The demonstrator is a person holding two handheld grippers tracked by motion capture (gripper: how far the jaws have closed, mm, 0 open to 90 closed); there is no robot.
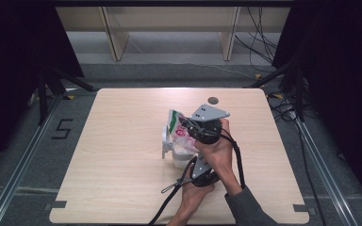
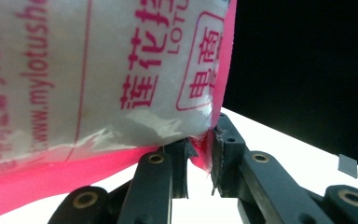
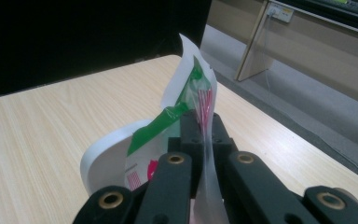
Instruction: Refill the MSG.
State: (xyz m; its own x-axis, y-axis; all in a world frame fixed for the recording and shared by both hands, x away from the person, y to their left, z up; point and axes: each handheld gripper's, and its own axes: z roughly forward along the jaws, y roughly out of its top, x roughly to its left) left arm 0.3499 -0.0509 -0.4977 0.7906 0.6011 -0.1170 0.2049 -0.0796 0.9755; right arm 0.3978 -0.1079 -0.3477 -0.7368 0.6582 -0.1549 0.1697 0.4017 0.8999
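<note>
- Plastic bag (image 1: 181, 134): held over the white pitcher (image 1: 169, 148), mid-table.
- Left gripper (image 2: 199, 156): nearest, jaws pinching bag's pink bottom corner.
- Right gripper (image 3: 204, 126): farther, jaws clamped on top edge.
- Step looks like emptying the bag; next, tilt it, mouth kept over pitcher.

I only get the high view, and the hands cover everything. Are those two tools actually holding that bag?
Observer: Yes. The left gripper pinches a pink edge of the bag between its fingers.
Operator: And the other one?
Observer: The right gripper is shut on a thin clear flap of the bag, next to the green print.
Operator: What's the white thing beside it?
Observer: A white container with a rounded rim. The bag appears to dip inside it.
</note>
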